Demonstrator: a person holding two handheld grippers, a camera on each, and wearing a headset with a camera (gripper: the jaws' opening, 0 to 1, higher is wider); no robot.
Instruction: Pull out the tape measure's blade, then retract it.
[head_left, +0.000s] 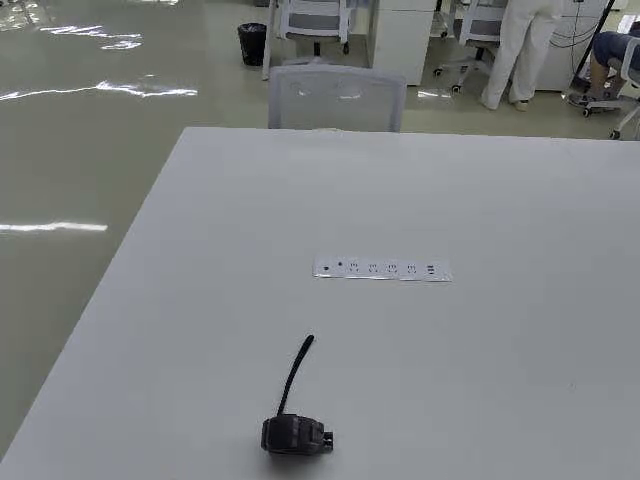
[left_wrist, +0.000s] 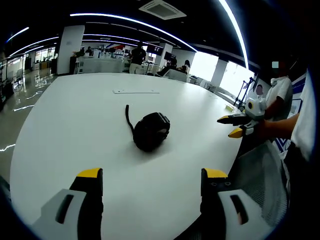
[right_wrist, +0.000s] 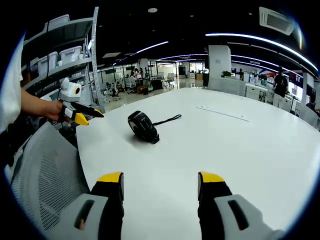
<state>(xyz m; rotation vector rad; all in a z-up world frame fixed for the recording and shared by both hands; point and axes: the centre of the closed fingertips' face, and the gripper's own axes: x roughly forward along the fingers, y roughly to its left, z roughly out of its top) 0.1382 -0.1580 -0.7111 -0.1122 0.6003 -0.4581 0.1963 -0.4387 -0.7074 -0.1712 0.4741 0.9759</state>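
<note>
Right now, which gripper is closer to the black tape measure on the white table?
Left, narrowly, I think: the black tape measure looks slightly larger straight ahead of the left gripper. The right gripper hangs beside it, past the white table's edge.

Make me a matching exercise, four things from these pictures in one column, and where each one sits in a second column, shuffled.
Things:
1. tape measure
2. socket panel
3. grey chair
4. black bin

Places:
A. on the floor well beyond the table
B. flat on the tabletop, about mid-table
C. on the tabletop near the wearer's edge
D. at the table's far edge

Pairs: 1-C, 2-B, 3-D, 4-A
</note>
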